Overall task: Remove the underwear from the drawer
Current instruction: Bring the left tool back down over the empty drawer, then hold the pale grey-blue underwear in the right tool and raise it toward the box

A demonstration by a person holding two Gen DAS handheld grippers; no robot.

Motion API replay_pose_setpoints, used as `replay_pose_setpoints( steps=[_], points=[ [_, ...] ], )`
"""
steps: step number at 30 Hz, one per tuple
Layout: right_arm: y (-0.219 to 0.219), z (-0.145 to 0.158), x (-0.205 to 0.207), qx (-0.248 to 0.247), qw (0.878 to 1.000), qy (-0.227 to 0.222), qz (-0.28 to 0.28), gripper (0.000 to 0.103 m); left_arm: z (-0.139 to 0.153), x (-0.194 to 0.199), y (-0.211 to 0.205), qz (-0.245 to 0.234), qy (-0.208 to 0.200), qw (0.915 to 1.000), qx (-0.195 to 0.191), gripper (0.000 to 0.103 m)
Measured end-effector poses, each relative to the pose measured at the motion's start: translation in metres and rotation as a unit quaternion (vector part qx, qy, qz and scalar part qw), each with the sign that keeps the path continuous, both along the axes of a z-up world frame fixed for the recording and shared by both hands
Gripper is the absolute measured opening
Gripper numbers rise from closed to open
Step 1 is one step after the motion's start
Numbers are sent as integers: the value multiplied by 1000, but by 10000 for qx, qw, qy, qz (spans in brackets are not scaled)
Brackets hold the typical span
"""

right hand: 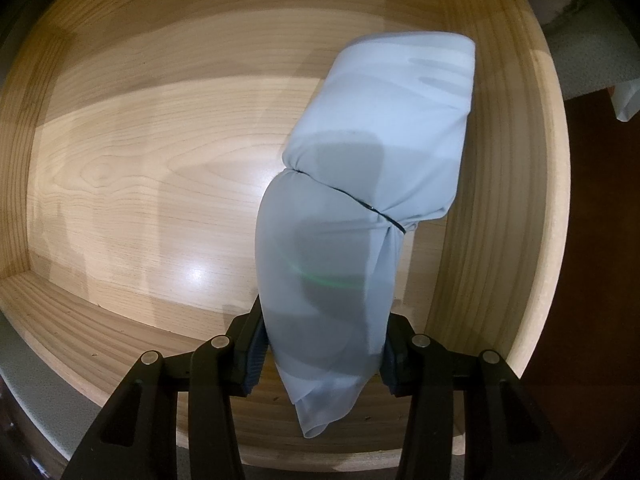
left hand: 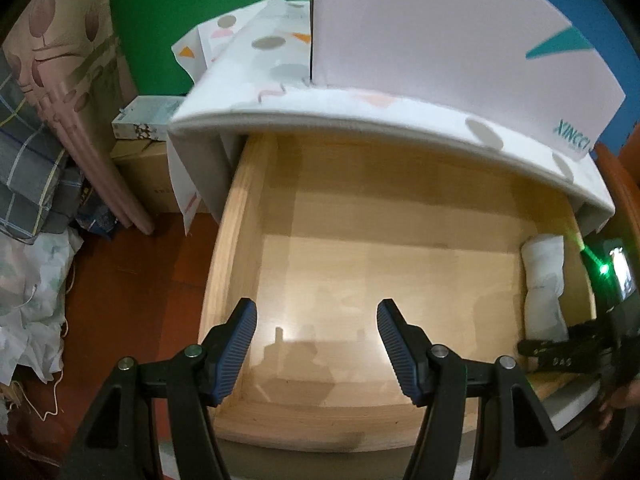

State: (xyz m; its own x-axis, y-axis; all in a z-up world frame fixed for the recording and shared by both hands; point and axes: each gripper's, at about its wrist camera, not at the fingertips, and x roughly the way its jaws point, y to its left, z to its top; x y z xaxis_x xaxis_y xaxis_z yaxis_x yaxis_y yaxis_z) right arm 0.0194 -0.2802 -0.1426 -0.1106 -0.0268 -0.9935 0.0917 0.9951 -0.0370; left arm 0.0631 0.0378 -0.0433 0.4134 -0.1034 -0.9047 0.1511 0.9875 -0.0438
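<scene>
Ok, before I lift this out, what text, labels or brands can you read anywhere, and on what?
"XINGCI", roughly, in teal letters, blurred: on the white board standing on the cabinet top, beside a teal triangle mark.
Smaller line under that word: too blurred to read.
Red print on the cardboard box at left: too small to read.
Light marks on the right tool: unreadable.
Underwear and drawer: no text.

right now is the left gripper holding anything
No, the left gripper stands open over the bare wooden drawer floor, with nothing between its blue pads.

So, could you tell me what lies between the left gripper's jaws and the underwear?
Only bare drawer floor; the left wrist view shows the left gripper open, the underwear at the right wall.
</scene>
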Motion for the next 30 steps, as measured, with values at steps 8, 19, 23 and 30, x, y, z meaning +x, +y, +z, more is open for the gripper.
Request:
replay_pose_setpoints(
  steps=[8, 19, 23, 30],
  points=[
    [3, 1, 1, -23, 10000, -15, 2, 42, -4, 3, 9, 174, 89, 9995, -238, 64],
    [23, 17, 0, -253, 9993, -242, 116, 31, -5, 0, 5, 140, -36, 9997, -191, 64],
    [34, 29, -3, -265, 9986, -428, 171, 28, -7, 2, -2, 4, 17, 9999, -122, 64],
    [43, 44, -9, -370, 9964, -733, 214, 23, -3, -2, -4, 20, -173, 9998, -133, 64]
  ],
)
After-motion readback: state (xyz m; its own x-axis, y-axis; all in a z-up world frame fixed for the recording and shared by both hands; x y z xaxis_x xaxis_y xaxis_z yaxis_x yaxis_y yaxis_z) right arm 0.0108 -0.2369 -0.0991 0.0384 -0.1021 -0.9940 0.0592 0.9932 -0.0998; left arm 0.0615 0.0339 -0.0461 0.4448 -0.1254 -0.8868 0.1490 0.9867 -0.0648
